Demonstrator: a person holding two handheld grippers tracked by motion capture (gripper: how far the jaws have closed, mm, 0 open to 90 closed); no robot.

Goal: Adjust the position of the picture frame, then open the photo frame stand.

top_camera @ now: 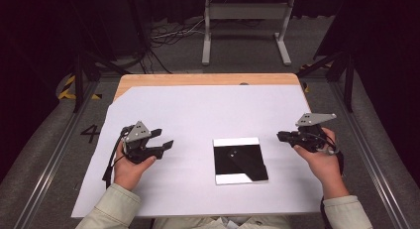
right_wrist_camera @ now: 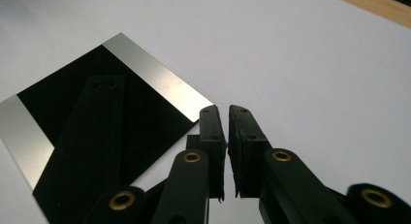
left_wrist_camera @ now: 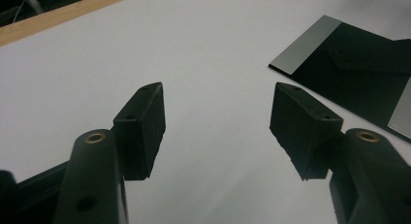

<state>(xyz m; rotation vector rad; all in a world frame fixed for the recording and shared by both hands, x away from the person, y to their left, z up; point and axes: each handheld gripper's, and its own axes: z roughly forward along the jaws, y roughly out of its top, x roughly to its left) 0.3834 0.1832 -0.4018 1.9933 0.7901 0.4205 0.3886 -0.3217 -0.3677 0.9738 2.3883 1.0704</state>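
A black-and-silver plate [top_camera: 240, 160] lies flat on the white sheet [top_camera: 198, 115] between both tools; the left gripper [top_camera: 166, 140] is spread wide, the right gripper [top_camera: 280, 136] nearly pressed together, empty. So flush, the plate could slide away under a pinch at its edge.

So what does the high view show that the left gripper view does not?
The high view has both hands, the right gripper with jaws nearly shut and empty, the floor and a white frame beyond the table. The left gripper view has the left gripper close up, jaws wide open with nothing between them. Both show the black plate with silver strips, the white sheet and the table's wooden edge.
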